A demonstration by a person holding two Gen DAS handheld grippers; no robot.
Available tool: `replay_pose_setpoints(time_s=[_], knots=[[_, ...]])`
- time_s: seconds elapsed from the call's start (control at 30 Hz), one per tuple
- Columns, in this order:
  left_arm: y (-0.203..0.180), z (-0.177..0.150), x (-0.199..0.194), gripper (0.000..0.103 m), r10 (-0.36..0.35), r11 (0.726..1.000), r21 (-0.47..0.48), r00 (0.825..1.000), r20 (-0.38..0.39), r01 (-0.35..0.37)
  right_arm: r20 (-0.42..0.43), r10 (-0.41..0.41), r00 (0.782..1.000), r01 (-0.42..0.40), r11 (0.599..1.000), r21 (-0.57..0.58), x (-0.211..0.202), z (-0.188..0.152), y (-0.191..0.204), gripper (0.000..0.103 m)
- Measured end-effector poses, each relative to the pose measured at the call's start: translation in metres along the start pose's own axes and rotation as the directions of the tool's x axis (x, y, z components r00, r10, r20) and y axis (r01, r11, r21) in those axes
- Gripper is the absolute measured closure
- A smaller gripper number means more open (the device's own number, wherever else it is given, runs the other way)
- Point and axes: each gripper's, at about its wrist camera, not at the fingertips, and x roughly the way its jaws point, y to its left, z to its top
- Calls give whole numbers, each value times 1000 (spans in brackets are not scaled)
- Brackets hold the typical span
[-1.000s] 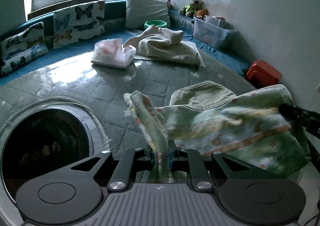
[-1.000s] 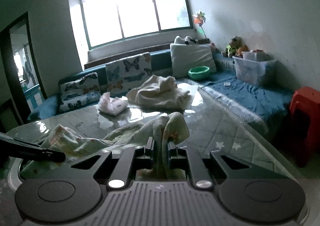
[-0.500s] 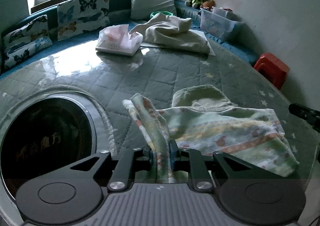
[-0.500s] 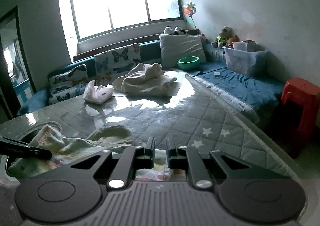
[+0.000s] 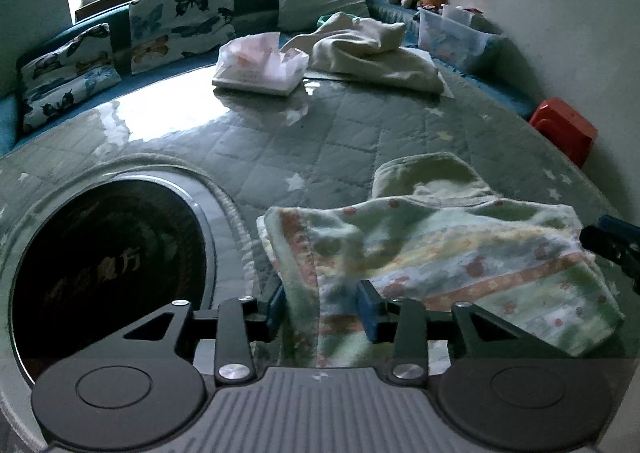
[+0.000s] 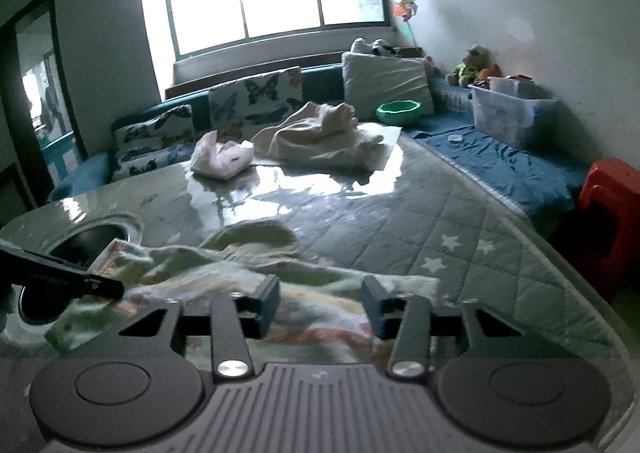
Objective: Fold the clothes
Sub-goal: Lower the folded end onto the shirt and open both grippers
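- My left claw [image 5: 322, 311] stands with its blue-padded fingers spread, a bunched edge of the pale green patterned terry garment [image 5: 460, 265] running between them, untouched by either pad as far as I can tell.
- My right claw [image 6: 320, 303] is spread wide too, gripping nothing, low over that garment's right end.
- The garment lies folded on the near part of the glossy quilted grey table [image 5: 320, 141], right of the round dark opening [image 5: 108, 265].

Quilted table [image 5: 340, 157] with patterned garment [image 5: 460, 253], cream cloth [image 5: 372, 53], tissue pack [image 5: 260, 65].
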Motion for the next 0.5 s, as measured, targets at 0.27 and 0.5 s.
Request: replay_pose_setpoints(time_s=[0.27,0.5], knots=[[8,-11,4,49,20,1000,-4,1000,-14,-20,-41,19,999,-22,996,-81,10,-13,26,22],[15,-20,4,43,39,999,-7,999,-11,-39,-68,24,997,-34,988,-150,15,-22,45,6]])
